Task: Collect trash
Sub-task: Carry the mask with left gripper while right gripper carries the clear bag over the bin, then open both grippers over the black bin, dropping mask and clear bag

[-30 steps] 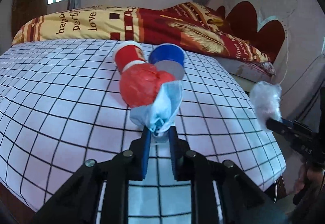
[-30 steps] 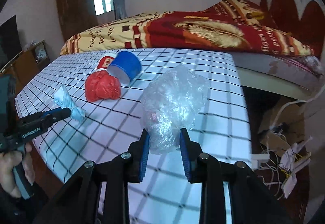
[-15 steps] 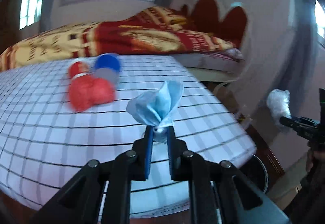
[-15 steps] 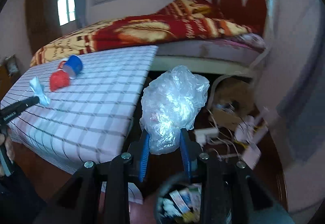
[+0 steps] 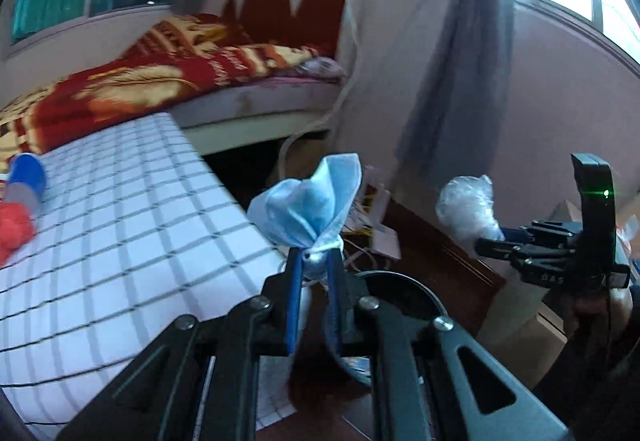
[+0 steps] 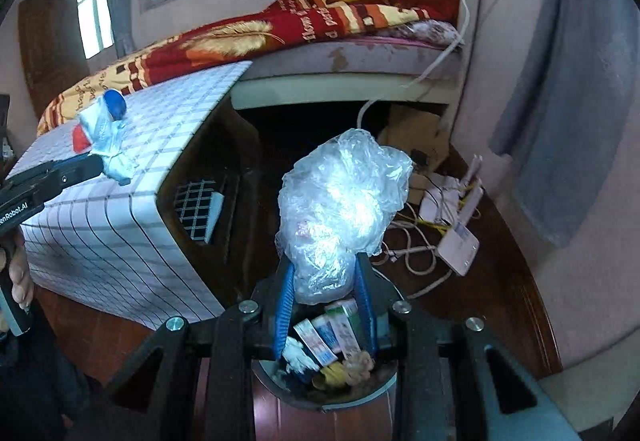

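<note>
My left gripper is shut on a crumpled blue face mask, held in the air past the table's right edge; it also shows in the right wrist view. My right gripper is shut on a crumpled clear plastic bag directly above a round trash bin holding cartons and scraps. In the left wrist view the bag and the bin's rim show to the right. A red crumpled ball and a blue cup lie on the checkered table.
A bed with a red and yellow blanket stands behind the table. A white router and tangled cables lie on the wooden floor right of the bin. A grey curtain hangs by the wall.
Both grippers have swung right, off the table. The right gripper with the plastic bag has come over the trash bin; the left with the mask has followed past the table edge.
</note>
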Available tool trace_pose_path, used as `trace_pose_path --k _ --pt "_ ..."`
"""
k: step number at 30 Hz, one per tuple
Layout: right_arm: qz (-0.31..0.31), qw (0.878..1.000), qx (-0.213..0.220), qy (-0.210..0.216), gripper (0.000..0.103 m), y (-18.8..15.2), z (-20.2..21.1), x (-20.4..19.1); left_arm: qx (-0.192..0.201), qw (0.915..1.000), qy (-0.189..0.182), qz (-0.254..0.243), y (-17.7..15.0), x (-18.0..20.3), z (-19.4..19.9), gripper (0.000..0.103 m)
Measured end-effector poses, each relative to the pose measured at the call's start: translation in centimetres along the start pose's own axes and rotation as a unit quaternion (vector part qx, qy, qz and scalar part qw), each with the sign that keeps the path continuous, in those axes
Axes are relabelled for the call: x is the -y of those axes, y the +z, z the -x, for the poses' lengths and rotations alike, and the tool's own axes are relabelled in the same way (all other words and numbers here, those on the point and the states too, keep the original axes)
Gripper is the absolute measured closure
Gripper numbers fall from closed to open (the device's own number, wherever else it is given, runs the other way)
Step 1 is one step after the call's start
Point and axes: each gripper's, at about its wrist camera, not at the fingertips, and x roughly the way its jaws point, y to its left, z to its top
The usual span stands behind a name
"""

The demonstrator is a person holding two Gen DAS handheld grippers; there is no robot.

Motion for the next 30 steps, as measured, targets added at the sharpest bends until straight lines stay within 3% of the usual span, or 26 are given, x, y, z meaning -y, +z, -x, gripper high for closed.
trace_pose_path --k 12,20,27,28,29,30 --pt "0.017 0.998 -0.053 -0.013 0.072 -4.5 -2.1 2.2 -0.075 0.9956 -0.057 -0.002 -1.8 3.8 -6.5 0.089" --pt "0.041 0.994 -0.103 0.01 0.072 -6.1 -5.8 2.8 -0.137 0.9872 -0.081 -0.002 -3.7 5.2 -11.4 0.089" --pt "0.068 0.989 -0.129 0.03 0.071 -6.5 -7.6 1.8 -0.167 0.9814 -0.095 -0.001 -4.9 5.9 -13.9 0.089" --pt "0.07 0.988 -0.135 0.033 0.066 -6.6 -8.0 1.8 -0.176 0.9788 -0.105 -0.001 -5.1 6.0 -14.3 0.089" --pt "0.072 0.985 -0.152 0.032 0.057 -7.0 -8.7 1.9 -0.19 0.9757 -0.11 -0.002 -5.5 6.2 -14.9 0.082" --pt "0.074 0.982 -0.171 0.014 0.02 -7.4 -9.6 2.1 -0.198 0.9751 -0.1 -0.004 -5.9 6.2 -15.4 0.072"
